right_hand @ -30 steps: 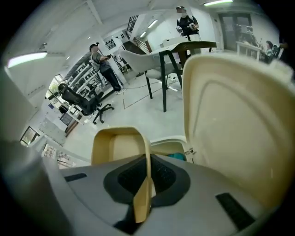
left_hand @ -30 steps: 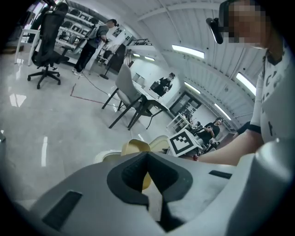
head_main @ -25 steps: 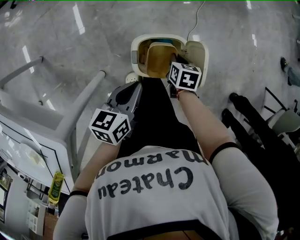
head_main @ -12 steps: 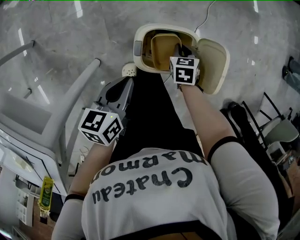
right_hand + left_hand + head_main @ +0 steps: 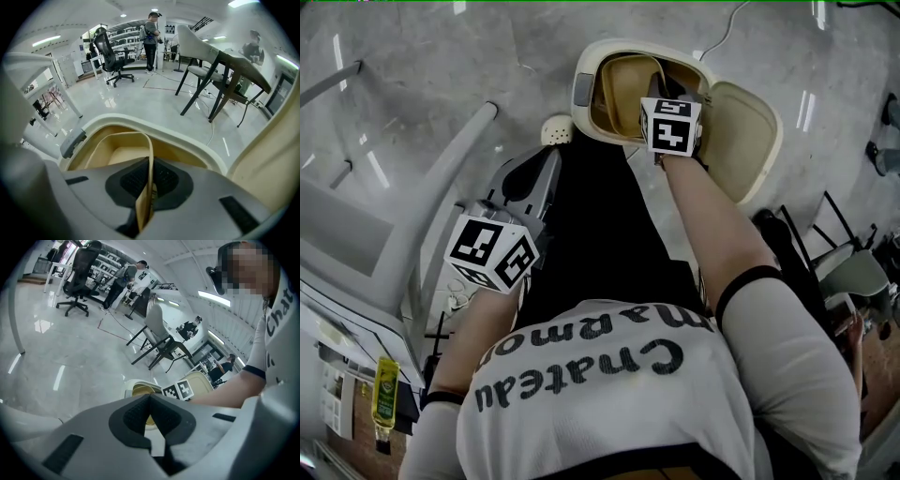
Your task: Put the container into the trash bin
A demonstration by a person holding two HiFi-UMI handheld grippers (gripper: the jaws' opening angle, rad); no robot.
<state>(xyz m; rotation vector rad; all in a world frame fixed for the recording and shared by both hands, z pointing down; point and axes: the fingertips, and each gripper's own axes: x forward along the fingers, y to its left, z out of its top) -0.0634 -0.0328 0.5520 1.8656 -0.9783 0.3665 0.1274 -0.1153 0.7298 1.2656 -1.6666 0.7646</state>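
On the right gripper [image 5: 149,180] the fingers [image 5: 171,180] are clamped on the thin wall of the tan container [image 5: 117,147], which stands edge-on between the pads. This view shows the container's body lying within the rim of the cream trash bin [image 5: 187,136], with the bin's lid [image 5: 269,154] swung open to the right. On the left gripper [image 5: 150,416] the fingers [image 5: 133,416] are pressed together on nothing. Only the head view shows both grippers at once, with the left one held low by the person's thigh, well apart from the bin. There is one container, one bin, one lid and two grippers. In the head view the marker cube hides the right fingers, and no view shows the container's base
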